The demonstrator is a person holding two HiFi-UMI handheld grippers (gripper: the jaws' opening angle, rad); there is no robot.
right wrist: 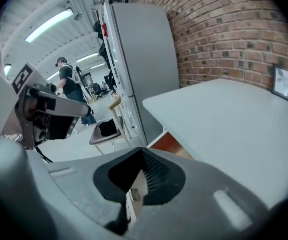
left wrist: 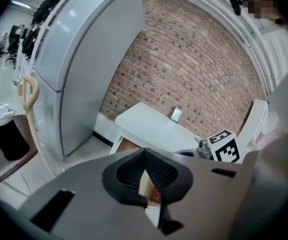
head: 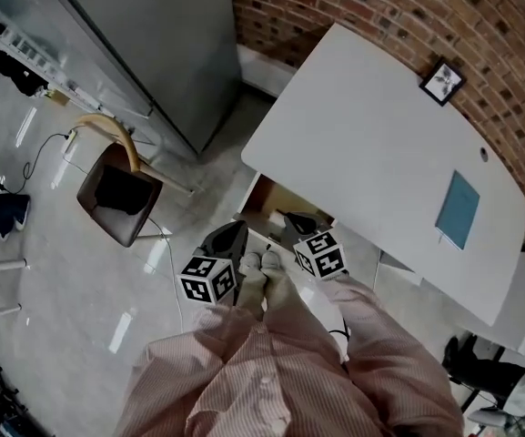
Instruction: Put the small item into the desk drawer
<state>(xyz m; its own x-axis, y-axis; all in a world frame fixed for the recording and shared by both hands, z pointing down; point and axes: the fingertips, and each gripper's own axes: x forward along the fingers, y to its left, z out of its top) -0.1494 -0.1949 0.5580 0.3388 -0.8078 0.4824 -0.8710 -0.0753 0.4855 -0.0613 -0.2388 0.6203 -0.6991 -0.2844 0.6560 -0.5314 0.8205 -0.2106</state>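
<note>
The white desk [head: 371, 144] stands against a brick wall, and its wooden drawer [head: 271, 200] is pulled open under the near edge. Both grippers hang close together above the drawer front, near my chest. My left gripper [head: 229, 238] has its black jaws closed tip to tip with nothing between them [left wrist: 144, 153]. My right gripper [head: 298, 222] is shut too, and nothing is in its jaws [right wrist: 143, 153]. Through each gripper's gap I see a strip of the drawer [left wrist: 146, 189]. No small item shows in any view; the grippers hide most of the drawer's inside.
A framed picture [head: 442, 82] and a blue notebook [head: 458, 209] lie on the desk. A brown chair [head: 116, 189] stands on the floor to the left, beside a tall grey fridge [head: 153, 44]. People stand far off [right wrist: 66, 81].
</note>
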